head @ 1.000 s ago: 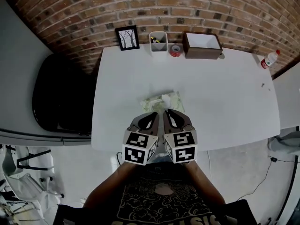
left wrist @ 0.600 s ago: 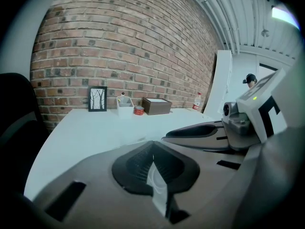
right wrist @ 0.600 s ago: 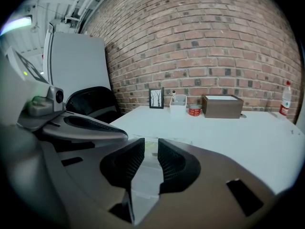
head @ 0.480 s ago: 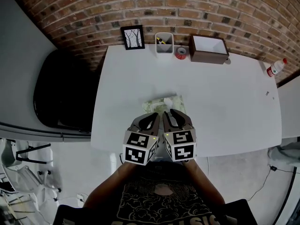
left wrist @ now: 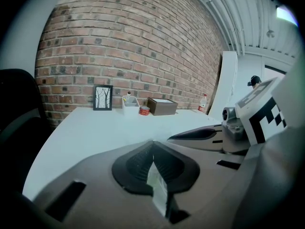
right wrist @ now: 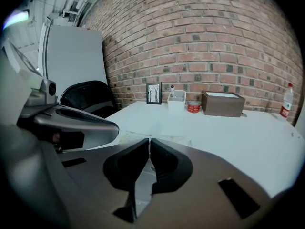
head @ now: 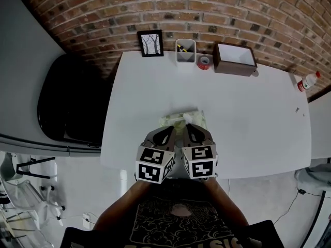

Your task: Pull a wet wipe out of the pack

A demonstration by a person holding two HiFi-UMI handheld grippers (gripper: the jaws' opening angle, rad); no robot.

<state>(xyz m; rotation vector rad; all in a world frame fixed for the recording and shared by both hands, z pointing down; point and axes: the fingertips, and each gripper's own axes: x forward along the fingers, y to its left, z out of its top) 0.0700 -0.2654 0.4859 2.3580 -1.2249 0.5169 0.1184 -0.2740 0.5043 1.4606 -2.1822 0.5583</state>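
The pale green wet wipe pack [head: 181,120] lies flat on the white table [head: 248,118], near its front edge. A white wipe [head: 186,117] sticks up from the pack's top. My left gripper [head: 169,130] and right gripper [head: 187,128] hover side by side over the pack's near edge, tips pointing at it. The left gripper [left wrist: 152,142] has its jaws shut, with only a pale sliver of the pack showing below the tips. On the right gripper [right wrist: 148,140] the jaws are shut too, nothing between them, and the pack [right wrist: 131,136] lies just ahead.
Along the table's far edge, against the brick wall, stand a small picture frame [head: 151,43], a white pen holder [head: 185,49], a red tape roll [head: 204,62] and a brown box [head: 235,58]. A bottle [head: 307,81] stands far right. A black chair [head: 70,99] is left of the table.
Both grippers stay shut and side by side. The head view has shifted a little, and the pack now lies slightly closer to the gripper tips.
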